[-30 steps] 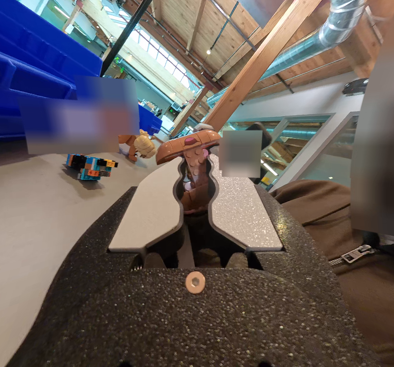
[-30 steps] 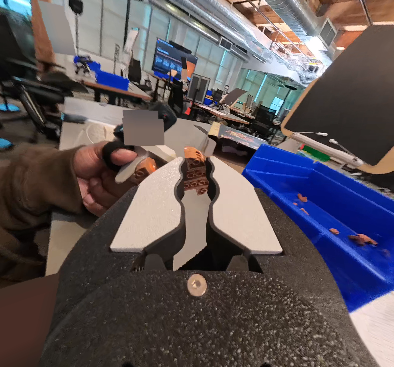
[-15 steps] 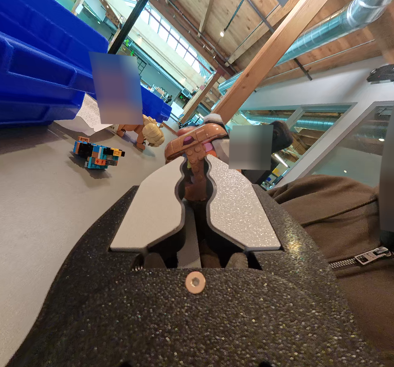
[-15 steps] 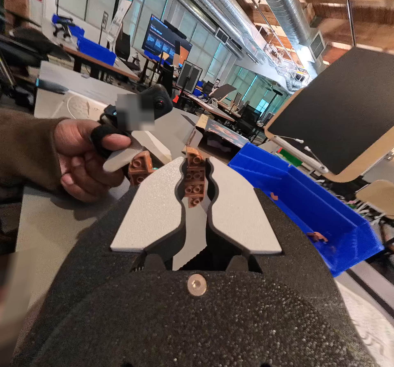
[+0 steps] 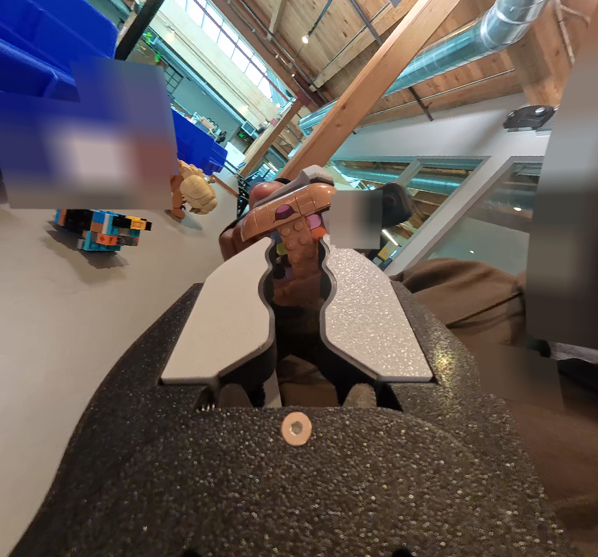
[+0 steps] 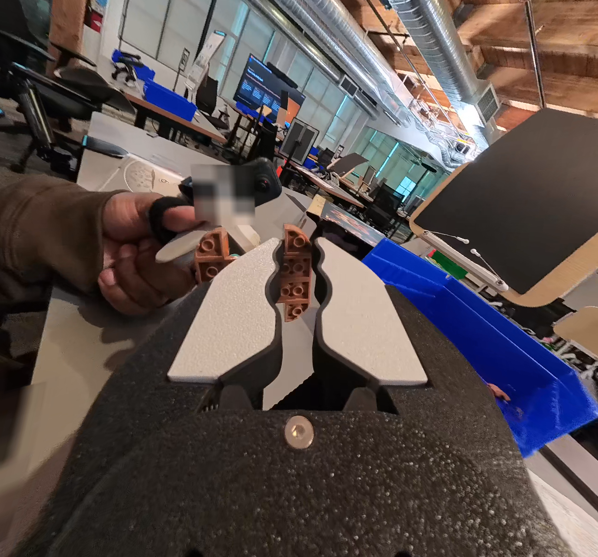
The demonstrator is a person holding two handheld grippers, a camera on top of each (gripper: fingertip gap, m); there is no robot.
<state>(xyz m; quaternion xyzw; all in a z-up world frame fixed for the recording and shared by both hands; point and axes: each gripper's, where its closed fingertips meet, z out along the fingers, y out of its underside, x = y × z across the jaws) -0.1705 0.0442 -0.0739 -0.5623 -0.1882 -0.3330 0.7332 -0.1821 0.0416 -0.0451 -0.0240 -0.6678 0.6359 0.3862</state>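
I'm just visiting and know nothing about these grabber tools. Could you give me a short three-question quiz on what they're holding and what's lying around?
1. True or false: the right gripper is clamped on a strip of brown bricks.
2. The left gripper grips which part of the brown brick model? A) its curved top B) its studded stem
3. Fill in: the blue bin is on the right gripper's ____ side.

Key: 1 true; 2 B; 3 right. Extra: a multicoloured brick build lies on the grey table.
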